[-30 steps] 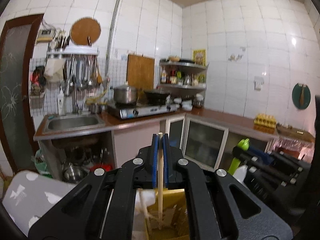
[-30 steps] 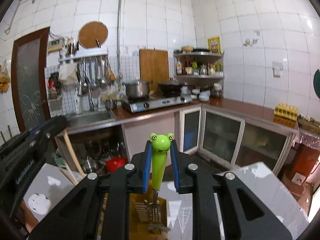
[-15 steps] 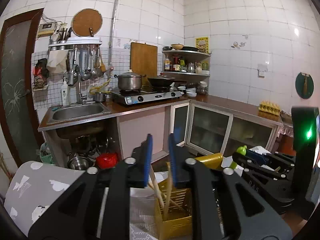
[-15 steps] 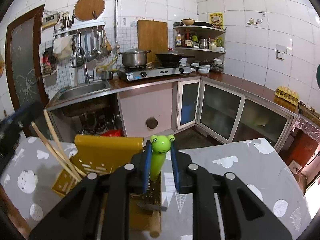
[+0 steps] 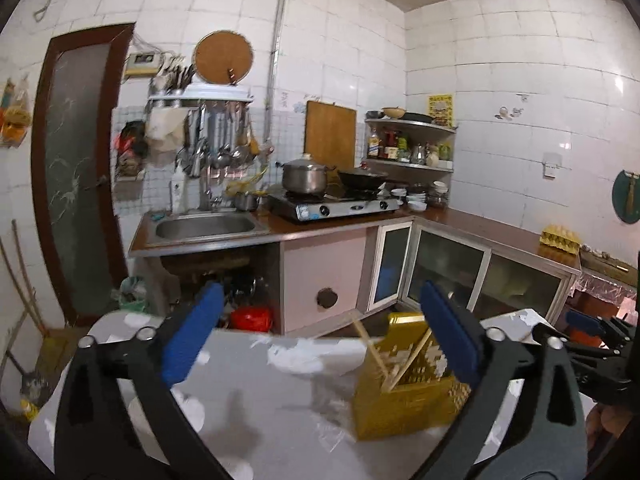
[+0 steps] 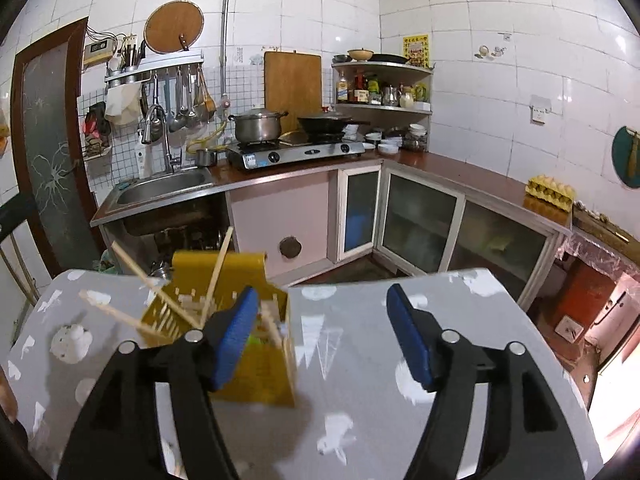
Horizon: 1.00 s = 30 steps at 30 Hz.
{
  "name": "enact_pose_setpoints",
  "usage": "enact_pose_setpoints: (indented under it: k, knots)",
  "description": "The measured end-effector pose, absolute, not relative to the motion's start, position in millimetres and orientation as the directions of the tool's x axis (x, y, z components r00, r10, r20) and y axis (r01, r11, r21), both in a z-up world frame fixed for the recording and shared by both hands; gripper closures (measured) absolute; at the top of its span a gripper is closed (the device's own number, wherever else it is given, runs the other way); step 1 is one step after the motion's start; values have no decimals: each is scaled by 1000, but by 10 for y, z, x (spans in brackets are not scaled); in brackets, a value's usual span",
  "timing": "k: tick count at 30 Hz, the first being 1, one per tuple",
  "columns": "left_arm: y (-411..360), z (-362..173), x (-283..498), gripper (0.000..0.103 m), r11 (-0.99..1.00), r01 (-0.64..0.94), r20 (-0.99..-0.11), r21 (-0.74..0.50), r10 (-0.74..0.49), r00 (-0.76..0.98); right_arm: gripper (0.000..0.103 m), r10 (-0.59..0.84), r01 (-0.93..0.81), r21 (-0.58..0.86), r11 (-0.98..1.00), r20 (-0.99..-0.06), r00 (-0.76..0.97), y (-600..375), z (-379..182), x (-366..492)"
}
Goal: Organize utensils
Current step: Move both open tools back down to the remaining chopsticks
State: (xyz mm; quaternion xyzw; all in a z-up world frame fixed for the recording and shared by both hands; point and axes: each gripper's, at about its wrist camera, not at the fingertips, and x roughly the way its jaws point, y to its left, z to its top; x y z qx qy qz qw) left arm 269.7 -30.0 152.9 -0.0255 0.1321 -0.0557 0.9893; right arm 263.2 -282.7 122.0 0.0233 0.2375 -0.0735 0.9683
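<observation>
The right gripper (image 6: pixel 322 336), jaws wide apart, hovers beside the yellow basket (image 6: pixel 256 372) holding chopsticks (image 6: pixel 218 272).

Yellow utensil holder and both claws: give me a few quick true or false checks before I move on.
1. The left claw is open and holds nothing. True.
2. The right claw is shut on a green frog-handled fork. False: it is open and empty.
3. Wooden chopsticks stick out of the yellow utensil holder. True.
4. The holder lies tipped over on the floor. False: it stands on the grey patterned table.
5. A steel pot sits on the stove. True.
</observation>
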Motion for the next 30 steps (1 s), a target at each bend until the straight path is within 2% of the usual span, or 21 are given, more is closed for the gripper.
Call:
enact_pose_setpoints:
  k: [6, 12, 23, 24, 29, 30]
  knots:
    - [-117, 1205, 2460, 5, 994, 86, -341, -63, -102, 934, 36, -113, 141, 11, 990, -535, 837, -2723, 808, 2346]
    - [-21, 637, 2328, 5, 994, 79, -469, -77, -106, 877, 36, -102, 134, 4, 991, -633, 767, -2572, 210, 2152]
    - [-136, 45, 2249, 5, 996, 79, -578, -33, -84, 812, 37, -110, 182, 6, 983, -776, 621, -2397, -345, 2219]
    - [-134, 9, 2257, 5, 997, 73, -585, -34, -79, 807, 38, -109, 184, 8, 983, -782, 614, -2372, -358, 2230]
    - [-180, -57, 2296, 5, 997, 63, -612, -48, -80, 787, 56, -91, 177, 16, 984, -810, 580, -2279, -439, 2299]
    - [-190, -70, 2295, 5, 997, 64, -615, -49, -81, 785, 58, -91, 180, 19, 983, -808, 582, -2268, -441, 2302]
